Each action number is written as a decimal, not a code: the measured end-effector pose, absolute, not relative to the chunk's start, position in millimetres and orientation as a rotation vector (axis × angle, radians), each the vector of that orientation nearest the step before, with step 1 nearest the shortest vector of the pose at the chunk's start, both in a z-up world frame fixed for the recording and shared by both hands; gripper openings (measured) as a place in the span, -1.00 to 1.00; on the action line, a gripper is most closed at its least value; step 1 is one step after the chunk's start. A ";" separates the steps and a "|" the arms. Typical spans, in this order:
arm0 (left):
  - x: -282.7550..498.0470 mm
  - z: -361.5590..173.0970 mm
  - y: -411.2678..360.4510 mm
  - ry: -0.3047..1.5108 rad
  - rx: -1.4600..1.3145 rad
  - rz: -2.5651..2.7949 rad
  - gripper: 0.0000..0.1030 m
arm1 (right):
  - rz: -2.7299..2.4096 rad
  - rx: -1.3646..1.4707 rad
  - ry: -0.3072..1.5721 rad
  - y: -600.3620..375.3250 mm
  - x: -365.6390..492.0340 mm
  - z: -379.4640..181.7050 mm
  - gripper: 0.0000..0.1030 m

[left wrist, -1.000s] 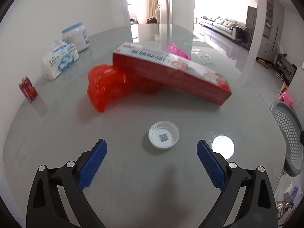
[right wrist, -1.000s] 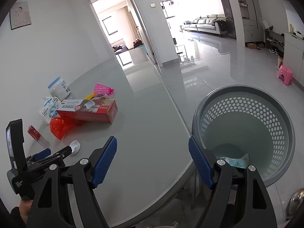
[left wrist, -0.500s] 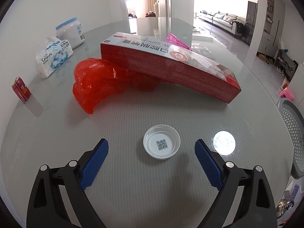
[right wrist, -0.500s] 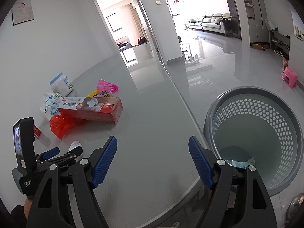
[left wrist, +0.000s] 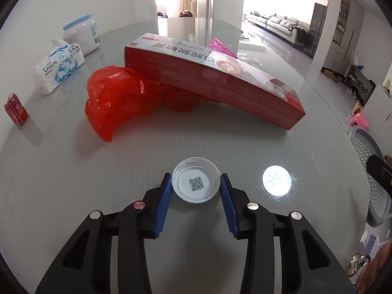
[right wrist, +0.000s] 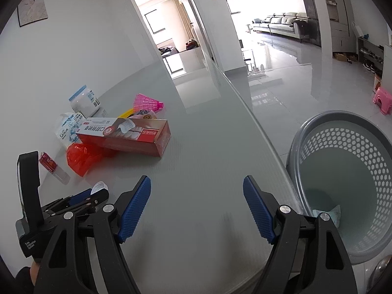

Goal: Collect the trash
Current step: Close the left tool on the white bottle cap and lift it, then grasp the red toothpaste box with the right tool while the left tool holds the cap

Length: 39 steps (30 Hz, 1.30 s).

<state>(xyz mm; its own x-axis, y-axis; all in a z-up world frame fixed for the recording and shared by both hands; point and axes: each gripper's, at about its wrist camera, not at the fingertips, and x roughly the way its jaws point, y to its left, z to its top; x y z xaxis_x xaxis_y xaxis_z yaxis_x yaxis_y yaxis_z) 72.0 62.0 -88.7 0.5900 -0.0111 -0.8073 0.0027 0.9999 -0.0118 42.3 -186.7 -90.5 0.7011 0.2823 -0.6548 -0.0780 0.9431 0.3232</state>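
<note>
A white plastic cap [left wrist: 196, 183] lies open side up on the grey glass table [left wrist: 73, 183], a QR code printed inside it. My left gripper [left wrist: 196, 176] straddles it with jaws closing, both blue pads touching the rim. The right wrist view catches that cap [right wrist: 99, 186] at the left gripper's [right wrist: 90, 193] tips. My right gripper [right wrist: 197, 180] hovers open over the table's near edge with nothing between its fingers. A grey perforated basket [right wrist: 343, 122] stands on the floor to its right, a blue-and-white wrapper [right wrist: 328, 212] at the bottom.
Behind the cap lie a crumpled red plastic bag [left wrist: 117, 98] and a long red box [left wrist: 220, 80] leaning on it. Further left are a tissue pack [left wrist: 58, 66], a white jar [left wrist: 80, 34] and a small red carton [left wrist: 16, 110]. A pink shuttlecock [right wrist: 147, 103] lies behind the box.
The left gripper's fingers have closed in from wide apart until they touch the cap on both sides. The right gripper has drifted leftward over the table, still open.
</note>
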 end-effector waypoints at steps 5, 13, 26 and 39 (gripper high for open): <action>69.7 -79.4 73.8 0.909 -0.002 0.002 -0.24 | 0.291 0.240 0.754 -167.7 64.0 -83.1 0.48; 64.9 -64.5 92.9 0.862 -0.018 0.030 -0.24 | 0.509 0.090 0.744 -124.8 116.1 -62.6 0.56; 65.3 -63.0 117.5 0.844 -0.049 0.093 -0.24 | 0.730 -0.256 0.839 -68.7 175.4 -61.9 0.65; 64.1 -61.0 137.2 0.840 -0.088 0.121 -0.24 | 0.842 -0.421 0.957 -27.3 206.9 -82.2 0.65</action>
